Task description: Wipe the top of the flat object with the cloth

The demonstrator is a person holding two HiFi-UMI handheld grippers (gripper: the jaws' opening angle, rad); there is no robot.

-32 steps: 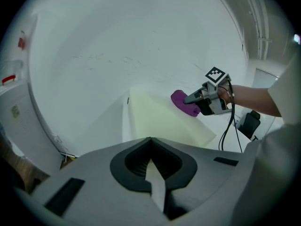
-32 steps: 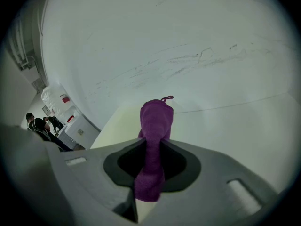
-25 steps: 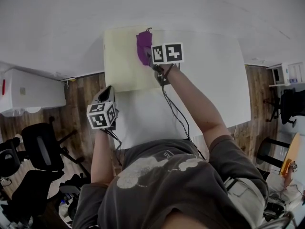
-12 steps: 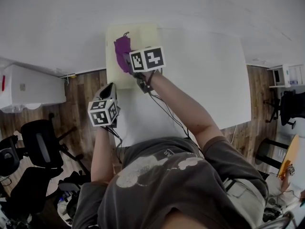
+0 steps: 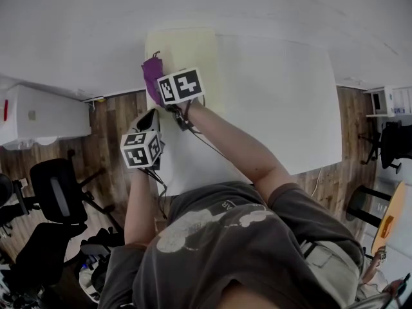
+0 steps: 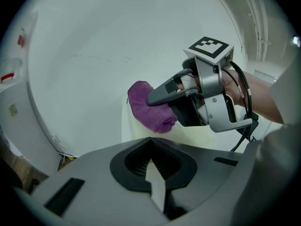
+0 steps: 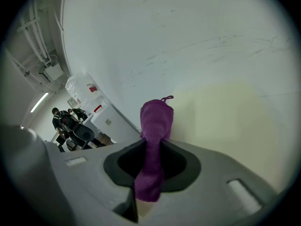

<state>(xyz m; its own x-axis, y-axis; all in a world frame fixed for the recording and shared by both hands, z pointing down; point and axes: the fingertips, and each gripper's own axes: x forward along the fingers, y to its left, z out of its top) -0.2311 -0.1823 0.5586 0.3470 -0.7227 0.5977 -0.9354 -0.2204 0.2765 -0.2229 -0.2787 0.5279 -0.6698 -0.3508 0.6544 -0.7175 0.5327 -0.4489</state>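
right gripper (image 5: 159, 87) stretched forward, clamping cloth (image 5: 152, 74) at flat object (image 5: 193, 51) edge, left gripper (image 5: 149, 116) closed, empty

1. Found the flat object (image 5: 193, 50) lying on the table (image 5: 277, 95), at its far left corner.
2. Found the cloth (image 5: 152, 74) at the flat object's left edge, pinched between the jaws of the right gripper (image 5: 159, 87), with that gripper's body just right of it.
3. Found the left gripper (image 5: 147, 118) just nearer than the flat object, by the table's left edge, apart from the cloth.
4. Found a cabinet (image 5: 38, 121) on the floor further left, chairs (image 5: 55, 201) nearer than it.
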